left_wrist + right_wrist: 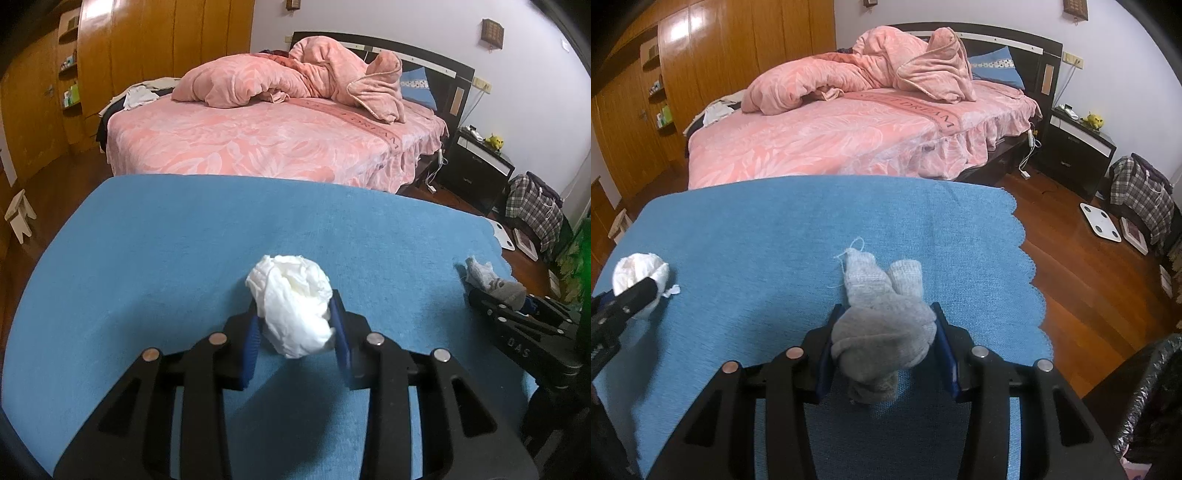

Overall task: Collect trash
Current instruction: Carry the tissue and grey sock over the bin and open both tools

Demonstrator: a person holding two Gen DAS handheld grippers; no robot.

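A crumpled white tissue point(291, 291) sits between the blue pads of my left gripper point(295, 308), which is shut on it just above the blue cloth point(166, 258). In the right wrist view my right gripper point(886, 308) is shut on a rolled grey sock point(882, 328), whose lighter end with a loose thread lies forward on the blue cloth point(757, 236). Each gripper also shows in the other's view: the right gripper point(517, 314) with the grey sock point(508, 290) at the far right, the left gripper point(635, 295) with the tissue point(635, 267) at the far left.
A black plastic bag point(1145, 387) stands at the lower right beside the cloth's scalloped edge. Beyond the cloth is a bed point(831, 136) with pink bedding. A black nightstand point(1078, 155), a white scale point(1100, 221) and a plaid bag point(1141, 192) stand on the wooden floor.
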